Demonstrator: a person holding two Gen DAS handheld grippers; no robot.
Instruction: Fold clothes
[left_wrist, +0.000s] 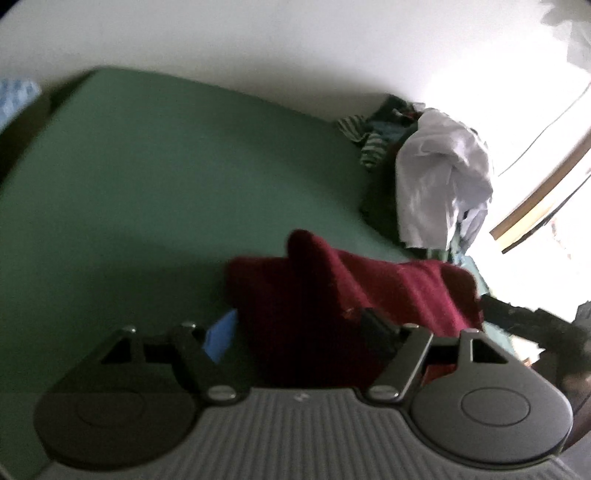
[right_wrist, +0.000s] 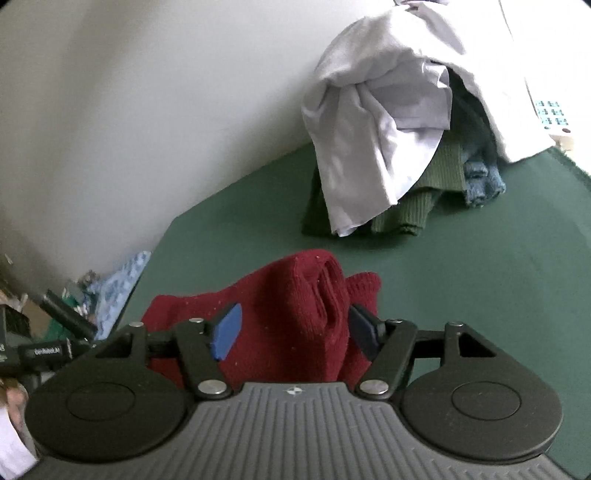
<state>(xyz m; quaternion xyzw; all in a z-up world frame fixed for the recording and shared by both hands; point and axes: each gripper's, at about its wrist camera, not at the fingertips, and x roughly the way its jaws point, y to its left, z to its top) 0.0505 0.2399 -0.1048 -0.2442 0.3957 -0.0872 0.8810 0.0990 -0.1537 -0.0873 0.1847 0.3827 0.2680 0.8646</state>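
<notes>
While both my left gripper (left_wrist: 295, 332) and right gripper (right_wrist: 293, 328) gape around the bunched red knit (right_wrist: 295, 306), gripping nothing, the pile (right_wrist: 388, 147) beyond it waits unfolded.

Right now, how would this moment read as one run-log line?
stage: red knit garment bunched on green table | left gripper: open | right gripper: open, straddling garment | pile: untouched

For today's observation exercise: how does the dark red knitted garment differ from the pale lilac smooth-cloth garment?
The dark red knitted garment lies low, alone on the green table cover; the pale lilac smooth-cloth garment is draped high over a pile of clothes. The red is coarse-ribbed, the lilac fine and thin. Both are crumpled, unfolded.
</notes>
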